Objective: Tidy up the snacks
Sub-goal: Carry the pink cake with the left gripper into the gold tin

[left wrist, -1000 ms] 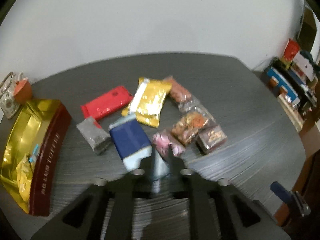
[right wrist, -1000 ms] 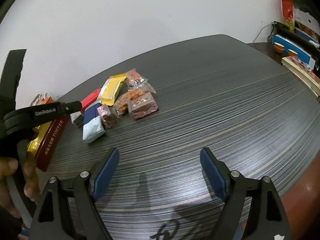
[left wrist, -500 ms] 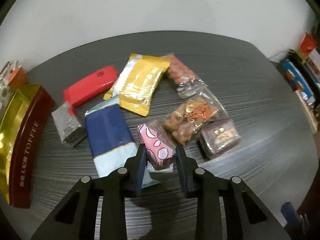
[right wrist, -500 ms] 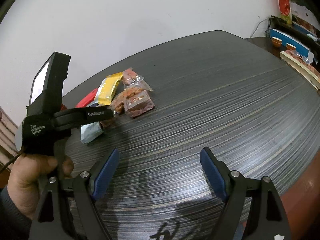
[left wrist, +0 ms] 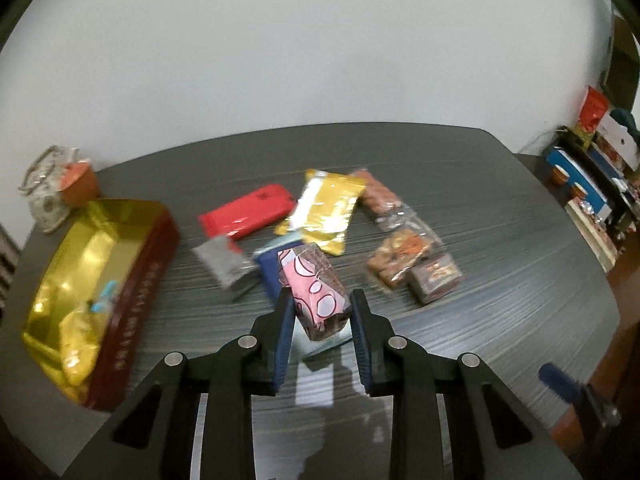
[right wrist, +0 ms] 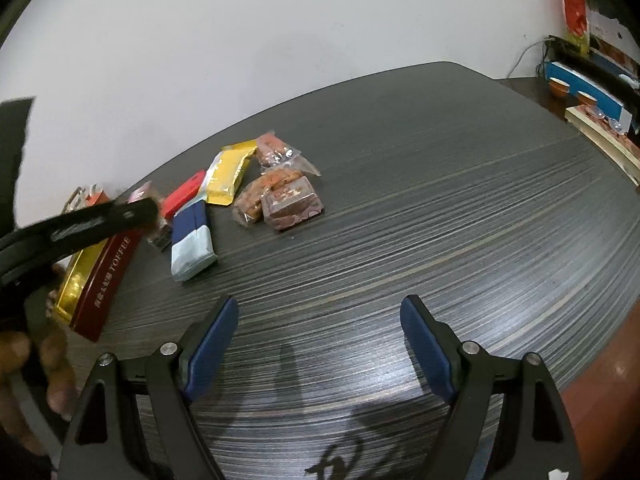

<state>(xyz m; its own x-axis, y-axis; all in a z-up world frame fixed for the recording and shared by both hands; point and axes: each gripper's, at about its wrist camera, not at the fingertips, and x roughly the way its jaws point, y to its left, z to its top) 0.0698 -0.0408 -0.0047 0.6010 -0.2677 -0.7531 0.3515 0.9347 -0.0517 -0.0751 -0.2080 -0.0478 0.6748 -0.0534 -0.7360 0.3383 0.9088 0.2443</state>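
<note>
— Dark striped tabletop (right wrist: 420, 220) runs back to a plain white wall (left wrist: 300, 40); what sits where?

— Snacks cluster at centre frame in the left wrist view. The left gripper (left wrist: 320, 312) has its jaws clamped on a pink-and-white wrapped snack (left wrist: 316, 292), lifted clear of the table and tilted, just in front of a navy-and-pale-blue packet (right wrist: 192, 236).

— And behind those?

— A red packet (left wrist: 248, 216), a gold foil packet (left wrist: 326, 212) and a small grey packet (left wrist: 222, 260), lying close together. To their right, three clear-wrapped items: a pinkish one (left wrist: 380, 200) farthest back, an orange biscuit pack (left wrist: 400, 256), and a brown block (left wrist: 436, 278) touching it.

— The box?

— A gold-lined toffee tin (left wrist: 100, 280), dark red outside, sits at the left of the frame near the table's left edge, with yellow pieces in its near end. Behind it, by the back edge, a patterned bag (left wrist: 48, 192) and an orange pot (left wrist: 78, 182).

— Open room?

— Bare tabletop fills the right half of the right wrist view out to the rounded near edge. The right gripper (right wrist: 320, 340) hovers over it, jaws wide apart, holding nothing. A cluttered shelf (left wrist: 592, 184) stands beyond the table's right edge.
</note>
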